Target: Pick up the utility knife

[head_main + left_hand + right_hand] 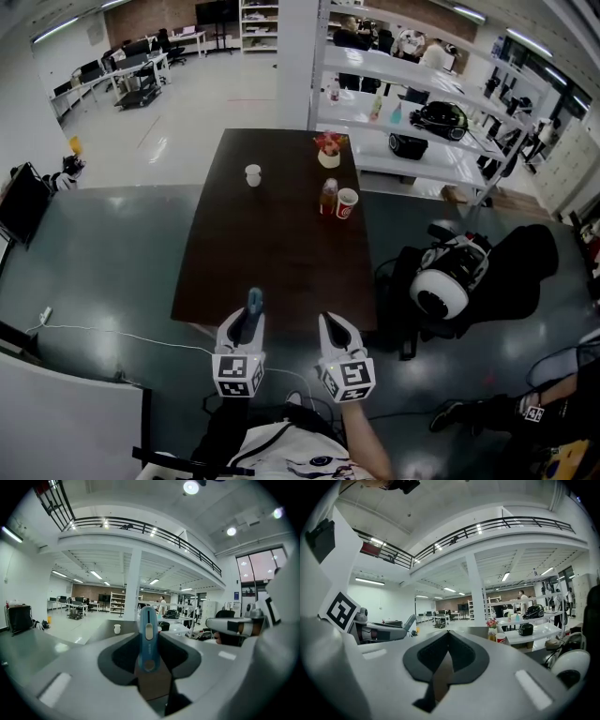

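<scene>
A blue utility knife stands upright between the pads of my left gripper, which is shut on it just off the near edge of the dark table. In the left gripper view the knife fills the gap between the dark pads, slider facing the camera, its tip above the left gripper. My right gripper hangs beside it to the right, shut with nothing in it. In the right gripper view the right gripper shows its dark pads meeting at the tips.
On the far half of the table stand a white cup, a bottle, a red-and-white cup and a flower pot. White shelving runs along the right. A black chair with a white helmet-like device stands right of the table.
</scene>
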Tool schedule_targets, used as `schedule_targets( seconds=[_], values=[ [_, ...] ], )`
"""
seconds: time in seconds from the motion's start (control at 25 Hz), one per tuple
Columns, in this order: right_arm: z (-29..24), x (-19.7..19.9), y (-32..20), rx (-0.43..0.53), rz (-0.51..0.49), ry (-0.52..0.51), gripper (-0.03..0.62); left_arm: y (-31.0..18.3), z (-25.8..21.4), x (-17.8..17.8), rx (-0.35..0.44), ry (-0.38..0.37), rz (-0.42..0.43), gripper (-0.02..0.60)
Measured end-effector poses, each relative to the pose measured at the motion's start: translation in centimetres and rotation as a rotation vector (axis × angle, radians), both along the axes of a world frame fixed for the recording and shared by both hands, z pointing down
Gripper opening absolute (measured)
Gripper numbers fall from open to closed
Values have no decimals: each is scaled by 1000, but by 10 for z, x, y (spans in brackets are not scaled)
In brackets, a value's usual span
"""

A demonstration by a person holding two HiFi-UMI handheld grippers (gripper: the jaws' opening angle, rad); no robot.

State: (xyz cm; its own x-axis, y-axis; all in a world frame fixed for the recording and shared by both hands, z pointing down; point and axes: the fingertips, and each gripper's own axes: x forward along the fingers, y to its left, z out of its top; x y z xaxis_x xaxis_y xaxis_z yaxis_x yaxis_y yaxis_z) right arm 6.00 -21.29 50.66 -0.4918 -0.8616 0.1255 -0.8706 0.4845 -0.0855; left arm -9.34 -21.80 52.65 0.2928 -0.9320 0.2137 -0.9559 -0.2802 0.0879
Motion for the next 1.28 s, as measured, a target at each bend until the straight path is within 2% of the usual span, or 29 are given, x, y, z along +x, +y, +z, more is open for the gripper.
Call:
schedule_targets(
  seconds=[0.6, 0.88, 1.08, 1.28],
  values=[
    [-1, -47, 67, -1, 17, 34, 2, 75, 4, -41, -8, 18, 44, 126],
    [3, -63, 105, -1, 16, 61, 2, 120, 17, -60, -34, 44, 38, 126],
    [4, -68, 126, -4, 7, 70, 2, 140, 23, -56, -52, 48, 47, 126],
    [-11, -65, 136, 36, 0, 61, 2, 147, 9, -46, -17, 34, 57, 126]
  ],
)
